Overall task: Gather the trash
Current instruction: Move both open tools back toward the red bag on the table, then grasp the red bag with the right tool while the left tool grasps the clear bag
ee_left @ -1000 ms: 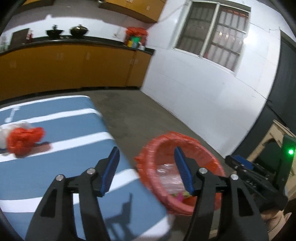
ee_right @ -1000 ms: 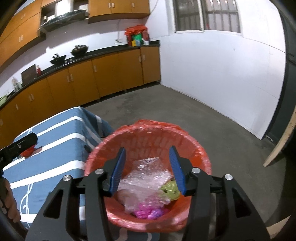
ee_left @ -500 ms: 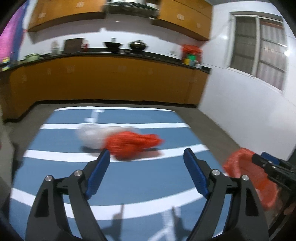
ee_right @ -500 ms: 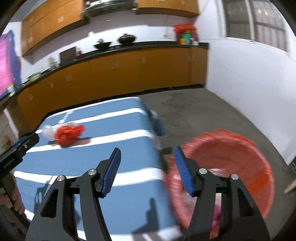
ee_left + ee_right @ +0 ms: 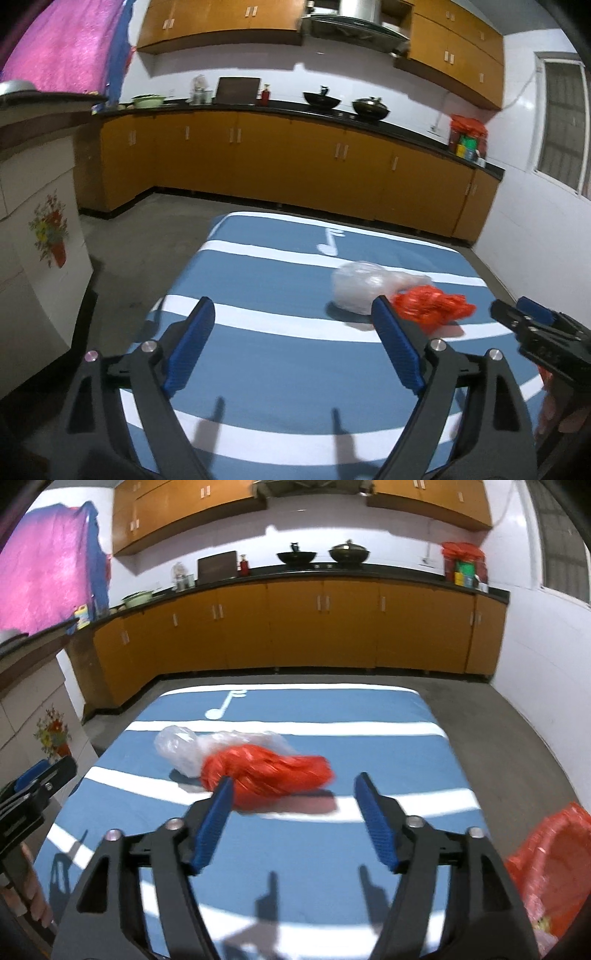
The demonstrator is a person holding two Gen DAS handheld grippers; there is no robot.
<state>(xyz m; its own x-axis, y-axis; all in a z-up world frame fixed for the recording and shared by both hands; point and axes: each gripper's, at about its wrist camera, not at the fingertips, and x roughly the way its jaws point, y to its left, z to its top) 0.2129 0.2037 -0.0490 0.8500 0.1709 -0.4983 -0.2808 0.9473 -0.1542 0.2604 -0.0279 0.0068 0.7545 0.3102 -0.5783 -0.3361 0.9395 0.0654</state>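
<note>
A crumpled red plastic bag point(image 5: 266, 771) lies on the blue striped table point(image 5: 369, 746), touching a clear plastic bag point(image 5: 177, 746) behind it. My right gripper point(image 5: 293, 790) hovers just in front of the red bag, its jaws opening with nothing between them. In the left wrist view the red bag point(image 5: 432, 304) and clear bag point(image 5: 360, 284) sit to the right of my left gripper point(image 5: 291, 314), whose jaws are also opening over bare tablecloth. The red-lined trash basket point(image 5: 550, 867) stands off the table's right edge.
Orange kitchen cabinets point(image 5: 295, 162) with a black counter run along the far wall. A white cabinet with a flower picture point(image 5: 40, 236) stands left of the table. The right gripper's body point(image 5: 543, 336) shows at the right edge of the left wrist view, with fingers of a hand below it.
Both grippers swung left, away from the trash basket and toward the table with the bags. Both sets of jaws widened. The basket slid to the right edge of the right wrist view.
</note>
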